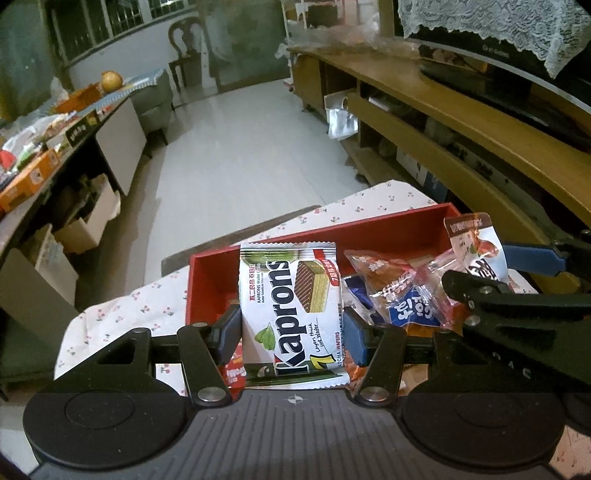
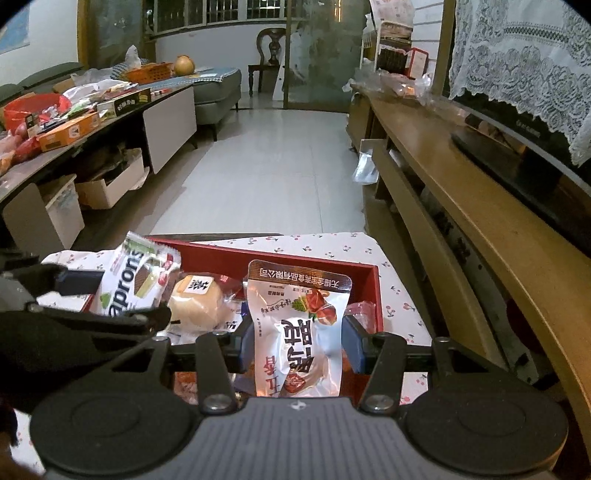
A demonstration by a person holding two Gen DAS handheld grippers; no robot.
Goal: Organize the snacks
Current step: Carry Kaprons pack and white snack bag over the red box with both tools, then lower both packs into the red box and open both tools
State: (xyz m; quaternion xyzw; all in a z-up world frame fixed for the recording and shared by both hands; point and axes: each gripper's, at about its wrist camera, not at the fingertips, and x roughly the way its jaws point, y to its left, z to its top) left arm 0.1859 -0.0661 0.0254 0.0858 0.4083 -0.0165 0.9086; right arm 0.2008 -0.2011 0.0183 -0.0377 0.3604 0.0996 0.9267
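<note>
Only rightward: bun point(image 2: 197, 302) (wrapped)

— From my feed, a pale tiled floor point(image 2: 273, 166) runs to a wooden chair point(image 2: 271, 55) under barred windows point(image 2: 221, 14).
— I see a grey sofa point(image 2: 218, 92) left of that chair, a long wooden cabinet point(image 2: 480, 192) right.

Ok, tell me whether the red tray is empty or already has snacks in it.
Not empty: the red tray already holds a round bun and several wrapped snacks.
</note>
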